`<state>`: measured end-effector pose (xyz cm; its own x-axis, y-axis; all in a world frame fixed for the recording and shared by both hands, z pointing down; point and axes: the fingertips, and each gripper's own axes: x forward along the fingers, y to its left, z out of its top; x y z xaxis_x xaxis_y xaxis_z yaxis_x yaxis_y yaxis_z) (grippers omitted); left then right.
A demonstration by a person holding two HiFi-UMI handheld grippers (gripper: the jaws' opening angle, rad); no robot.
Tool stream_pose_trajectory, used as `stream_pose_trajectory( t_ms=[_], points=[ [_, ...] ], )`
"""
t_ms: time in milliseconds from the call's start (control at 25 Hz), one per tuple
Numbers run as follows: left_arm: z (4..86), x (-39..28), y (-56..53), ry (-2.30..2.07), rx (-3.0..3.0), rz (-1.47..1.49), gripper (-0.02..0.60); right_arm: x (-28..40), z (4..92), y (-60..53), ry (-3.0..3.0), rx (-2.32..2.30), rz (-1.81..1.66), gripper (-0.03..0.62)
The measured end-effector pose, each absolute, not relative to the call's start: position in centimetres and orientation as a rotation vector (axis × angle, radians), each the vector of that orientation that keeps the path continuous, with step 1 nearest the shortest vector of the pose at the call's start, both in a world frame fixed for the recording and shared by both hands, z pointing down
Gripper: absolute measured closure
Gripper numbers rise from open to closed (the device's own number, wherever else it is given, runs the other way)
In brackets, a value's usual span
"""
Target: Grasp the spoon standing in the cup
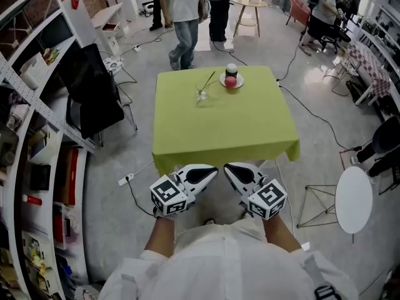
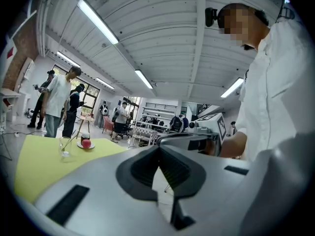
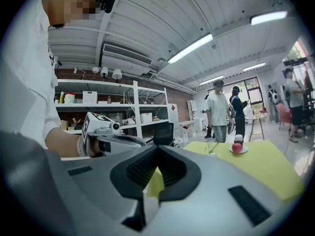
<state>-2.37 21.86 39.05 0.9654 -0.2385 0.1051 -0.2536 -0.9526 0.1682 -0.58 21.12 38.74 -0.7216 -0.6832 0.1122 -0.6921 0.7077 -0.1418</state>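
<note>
Surface (image 1: 250, 130): a square top under a green cloth, mid-frame in the head view. Its near edge lies just above both grippers, and its far edge is near people (image 1: 184, 17) standing at the top.
Open room: a wide bare green stretch runs from the near edge up to the cup. Grey floor lies open to the right of the surface, crossed by a cable (image 1: 312, 114).
Left side: a black chair (image 1: 94, 92) stands close to the left edge, with shelves (image 1: 25, 105) beyond it at the frame's left.
Lower right: a small round white table (image 1: 354, 199) stands well apart from the surface.
Cup (image 1: 202, 93): clear glass, upright, upper middle of the surface near the far edge. It is also in the left gripper view (image 2: 64, 146).
Spoon (image 1: 209, 80): stands in the cup, with its handle leaning to the upper right.
Plate (image 1: 239, 84): just right of the cup and not touching it. It holds a red ball (image 1: 230, 82) and a dark jar (image 1: 232, 69) with a pale lid.
Left gripper (image 1: 203, 172): low centre, off the surface. Its jaws meet at the tips with nothing between them.
Right gripper (image 1: 240, 172): beside the left one. Its jaws are likewise closed and empty.
</note>
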Motion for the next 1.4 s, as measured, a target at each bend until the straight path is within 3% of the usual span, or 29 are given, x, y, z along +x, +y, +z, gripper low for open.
stream_pose_trajectory(
  t_ms=[800, 1400],
  points=[
    [41.1, -3.0, 20.8, -0.388, 2.856, 0.110, 0.578, -1.0, 41.8, 20.3, -2.733, 1.076, 0.326, 0.589],
    [43.1, -0.3, 11.9, -0.424, 2.778, 0.148, 0.578, 1.6, 43.3, 11.3, -2.750, 1.025, 0.410, 0.591]
  ],
)
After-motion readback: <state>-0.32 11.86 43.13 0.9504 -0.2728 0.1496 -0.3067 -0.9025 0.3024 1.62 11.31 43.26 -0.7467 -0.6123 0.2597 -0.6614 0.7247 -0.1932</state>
